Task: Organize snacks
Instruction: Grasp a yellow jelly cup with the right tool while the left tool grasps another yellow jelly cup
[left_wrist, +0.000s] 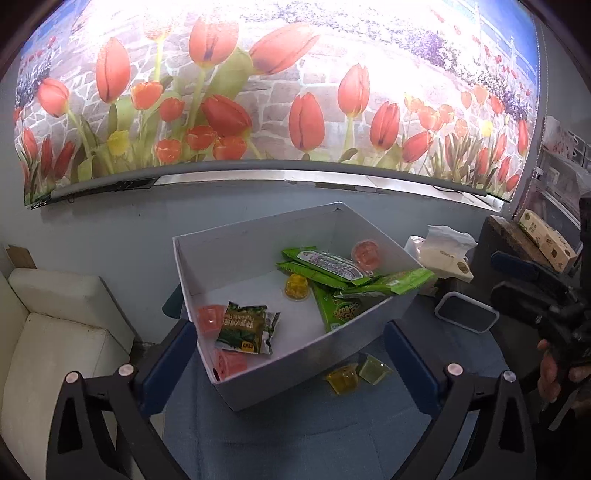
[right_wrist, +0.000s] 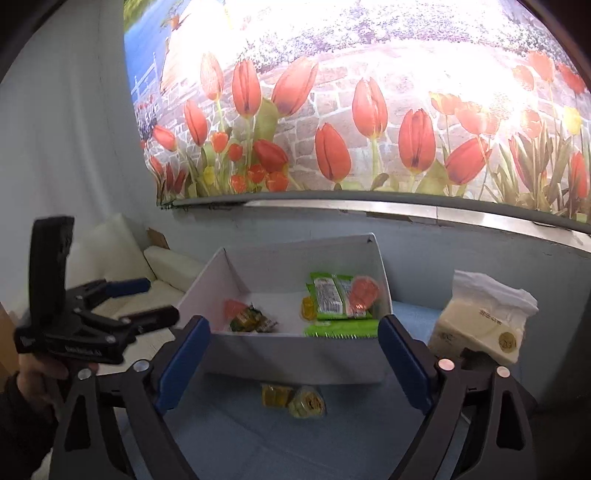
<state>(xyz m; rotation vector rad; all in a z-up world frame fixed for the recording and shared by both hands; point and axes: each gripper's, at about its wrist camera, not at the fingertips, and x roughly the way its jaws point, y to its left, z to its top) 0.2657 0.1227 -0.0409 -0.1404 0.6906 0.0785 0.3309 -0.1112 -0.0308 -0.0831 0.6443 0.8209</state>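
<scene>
On blue table | white box (left_wrist: 369, 321) | green packets (left_wrist: 325, 264), jelly cups (left_wrist: 341, 380)

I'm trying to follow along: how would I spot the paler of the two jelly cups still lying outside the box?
Find the white box on the blue tablecloth. Two small jelly cups lie on the cloth just in front of its near wall. The one you want is the pale green one; its neighbour is deeper yellow.

White box (left_wrist: 369, 321) holds green packets (left_wrist: 325, 264) and orange jelly cups (left_wrist: 364, 253); yellow cups (left_wrist: 342, 378) sit on the blue bench (left_wrist: 332, 435). Red tulip mural (left_wrist: 258, 92) behind; blue-padded black fingers (left_wrist: 168, 363).
</scene>
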